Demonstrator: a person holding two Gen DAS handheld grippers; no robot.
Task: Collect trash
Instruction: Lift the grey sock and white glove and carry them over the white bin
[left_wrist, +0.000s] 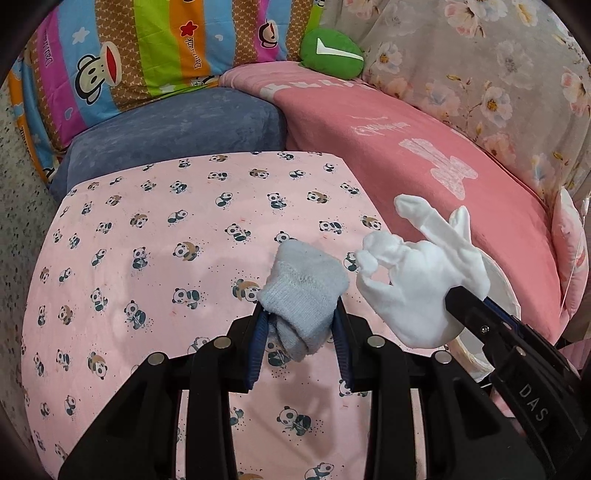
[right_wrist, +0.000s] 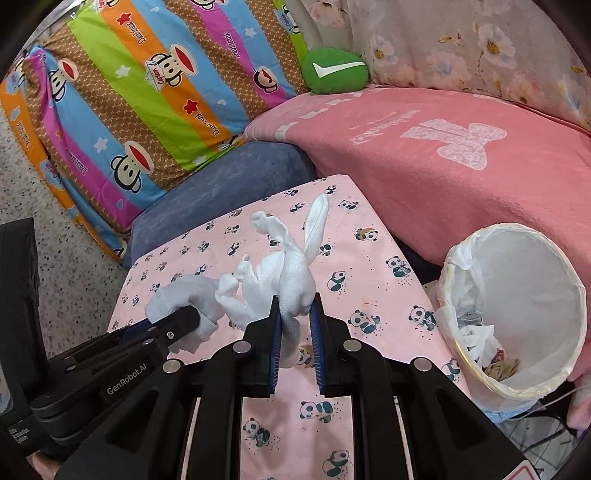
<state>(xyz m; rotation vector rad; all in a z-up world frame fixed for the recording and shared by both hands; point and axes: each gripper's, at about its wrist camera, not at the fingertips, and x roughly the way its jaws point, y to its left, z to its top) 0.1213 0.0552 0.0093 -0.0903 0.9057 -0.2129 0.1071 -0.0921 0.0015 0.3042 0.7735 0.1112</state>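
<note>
My left gripper (left_wrist: 301, 325) is shut on a light blue sock (left_wrist: 304, 291), held above the pink panda-print table (left_wrist: 147, 258). My right gripper (right_wrist: 297, 325) is shut on a white glove (right_wrist: 291, 273), also held above the panda-print table (right_wrist: 332, 229). In the left wrist view the white glove (left_wrist: 417, 273) and the right gripper's fingers (left_wrist: 476, 317) show at the right. In the right wrist view the left gripper (right_wrist: 177, 321) shows at the left with the pale sock (right_wrist: 184, 295). A white-lined trash bin (right_wrist: 517, 306) with some scraps inside stands to the right of the table.
A blue cushion (left_wrist: 177, 136) lies behind the table, a pink blanket (left_wrist: 424, 147) on the sofa to the right, a striped monkey-print quilt (left_wrist: 129, 55) at the back left, and a green check-mark pillow (left_wrist: 330, 53) at the back.
</note>
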